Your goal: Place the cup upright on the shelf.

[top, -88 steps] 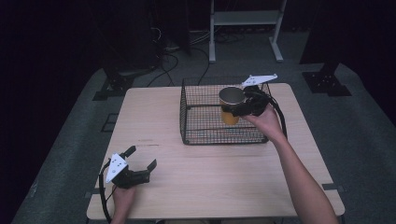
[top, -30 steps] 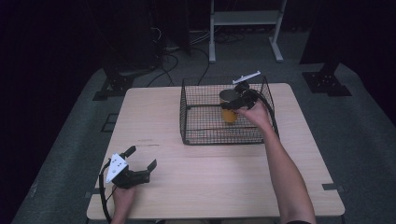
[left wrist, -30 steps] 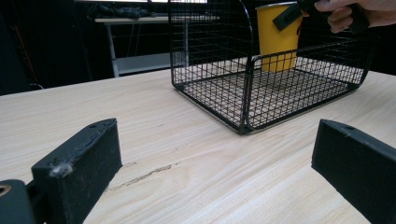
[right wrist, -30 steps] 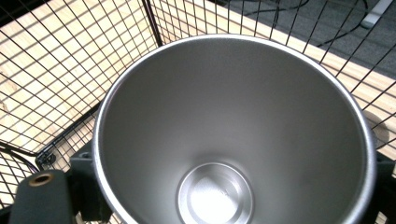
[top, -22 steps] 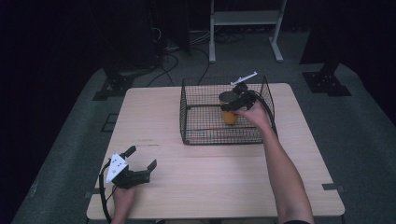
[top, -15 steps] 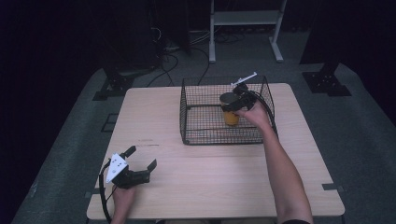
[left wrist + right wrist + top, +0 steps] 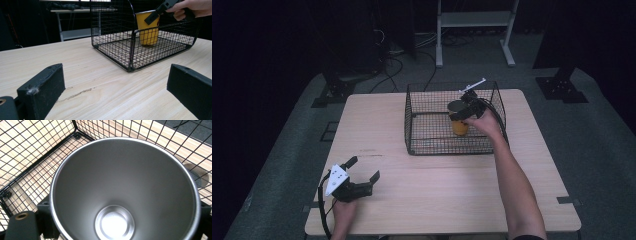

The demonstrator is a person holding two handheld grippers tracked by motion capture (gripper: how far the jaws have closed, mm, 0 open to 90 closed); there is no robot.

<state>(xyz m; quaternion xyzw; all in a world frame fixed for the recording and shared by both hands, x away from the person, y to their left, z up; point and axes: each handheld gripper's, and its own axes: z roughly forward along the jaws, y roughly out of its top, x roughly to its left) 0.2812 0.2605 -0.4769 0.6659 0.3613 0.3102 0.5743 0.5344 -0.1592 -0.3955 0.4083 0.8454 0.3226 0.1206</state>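
One cup (image 7: pixel 458 118) sits clamped in right gripper (image 7: pixel 467 111).

Two handheld grippers of matte black plastic, left gripper (image 7: pixel 362 178) and right gripper (image 7: pixel 460 113). Blocky, square-ended jaws, pale lint on one left pad. Pale grey three-cornered plate (image 7: pixel 336 179) atop the left; thin black cable (image 7: pixel 320 200) trailing. Forearms bare, unsleeved.

A dark lab or studio: black curtains, floor cables (image 7: pixel 387 47), equipment stand (image 7: pixel 472 30), lone wooden table (image 7: pixel 377 125).
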